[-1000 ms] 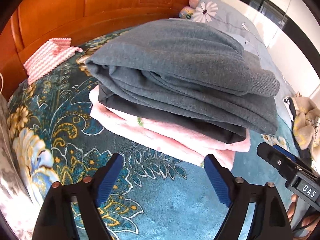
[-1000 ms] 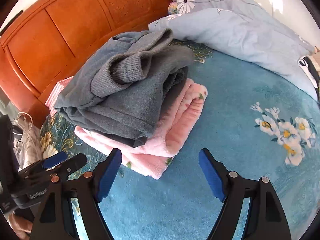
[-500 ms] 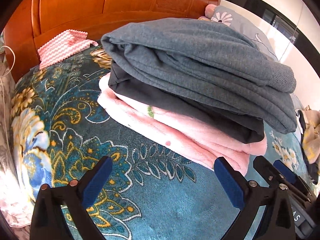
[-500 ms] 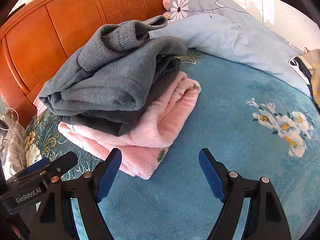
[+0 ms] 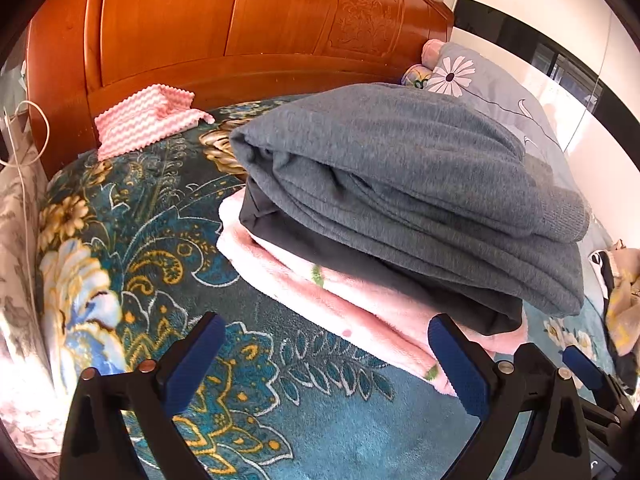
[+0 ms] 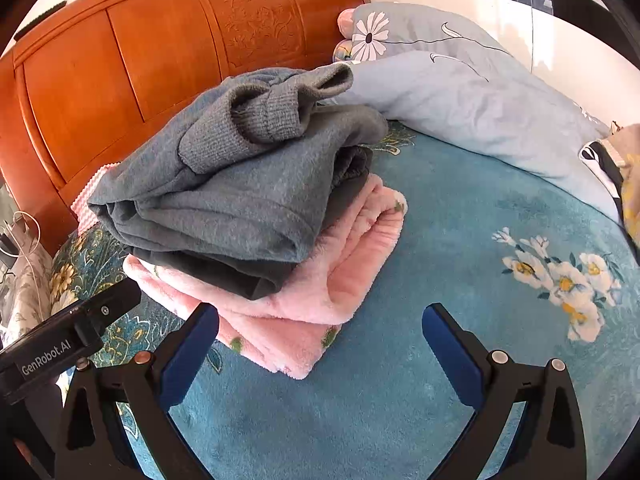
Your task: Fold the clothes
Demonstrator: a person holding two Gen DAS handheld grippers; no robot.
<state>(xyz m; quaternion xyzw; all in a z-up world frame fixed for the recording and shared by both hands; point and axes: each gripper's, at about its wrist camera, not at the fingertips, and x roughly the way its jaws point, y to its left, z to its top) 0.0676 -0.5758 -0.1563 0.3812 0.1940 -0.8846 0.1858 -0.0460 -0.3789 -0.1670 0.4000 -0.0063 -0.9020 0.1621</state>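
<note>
stack: folded grey knit sweater (image 6: 240,184) on top, a dark grey folded garment (image 5: 360,264) under it, a folded pink fleece garment (image 6: 320,304) at the bottom; all three lie in one pile on the bed, near the head end by the carved orange wooden headboard (image 5: 240,32)
bed: teal floral plush blanket (image 6: 440,280) covers it; the pile sits on the blanket, well in from the near edge
left hand-held gripper (image 5: 324,356): jaws spread wide, nothing between them, low over the blanket just in front of the pile's long side
right hand-held gripper (image 6: 320,344): also wide apart and empty, pointing at the near corner of the pink fleece; left finger close to the fleece edge, contact unclear
step: judged as end of a fold-and-stack cycle; the pile looks done, both tools free
top of pile: ribbed cuff (image 6: 272,116) of the sweater bunches up loose, not flat
next move: probably either tuck that cuff down or go for another item; a crumpled mixed-colour garment (image 5: 620,312) lies toward the far right edge of the bed, would need a reach away from the pile
care: soft pile, upper layers overhang the fleece; a push from the side could slide them
other: pink-and-white zigzag cloth (image 5: 148,124) against the headboard; pale blue daisy-print quilt (image 6: 460,92) behind the pile
</note>
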